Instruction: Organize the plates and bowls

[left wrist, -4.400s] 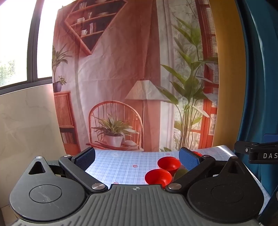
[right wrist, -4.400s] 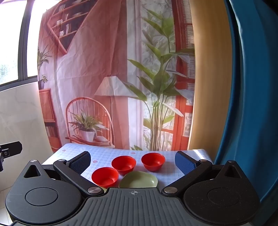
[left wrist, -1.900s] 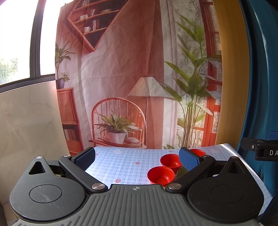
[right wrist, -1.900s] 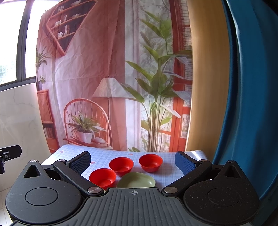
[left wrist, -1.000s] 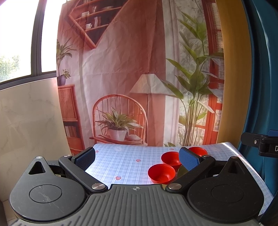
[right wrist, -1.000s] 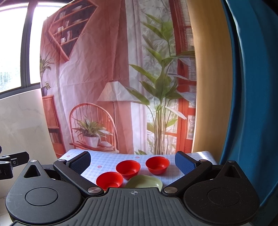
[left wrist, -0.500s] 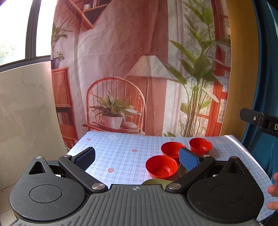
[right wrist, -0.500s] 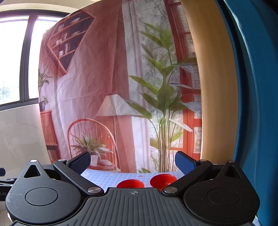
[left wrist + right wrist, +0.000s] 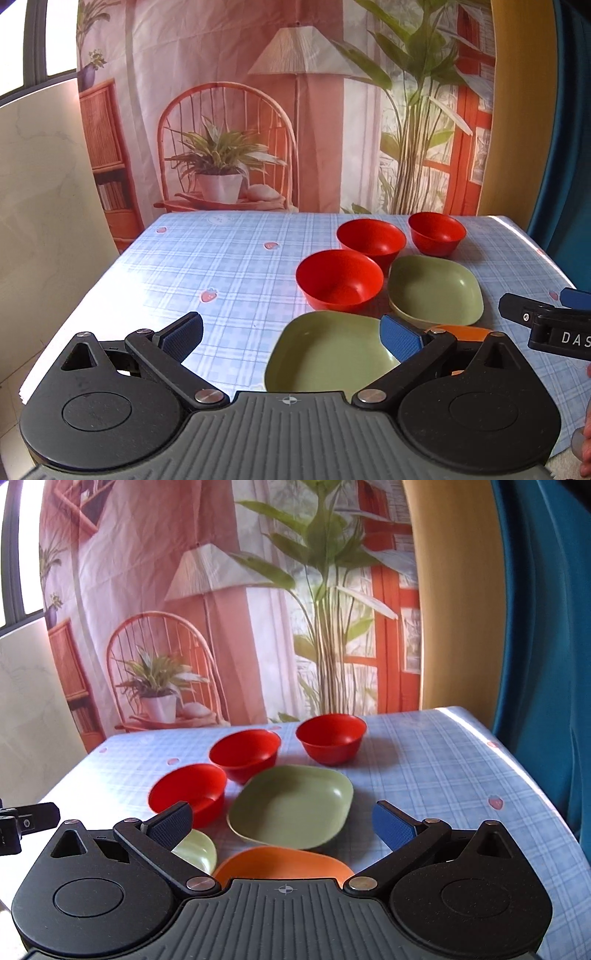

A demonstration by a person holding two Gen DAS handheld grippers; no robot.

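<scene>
Three red bowls stand on the checked table: a near one (image 9: 339, 279) (image 9: 187, 792), a middle one (image 9: 371, 237) (image 9: 245, 750) and a far one (image 9: 436, 233) (image 9: 331, 732). A green plate (image 9: 435, 287) (image 9: 291, 806) lies before them, a second green plate (image 9: 328, 354) (image 9: 195, 849) nearer, and an orange plate (image 9: 458, 331) (image 9: 280, 862) nearest. My left gripper (image 9: 291, 334) is open and empty above the near green plate. My right gripper (image 9: 282, 825) is open and empty above the orange plate.
The blue checked tablecloth (image 9: 207, 266) covers a small table that ends at a printed backdrop (image 9: 229, 110). A blue curtain (image 9: 546, 627) hangs at the right. The right gripper's tip (image 9: 543, 321) shows in the left wrist view.
Both grippers have tilted down and moved closer to the table, so the plates now show in full. Both stay open.
</scene>
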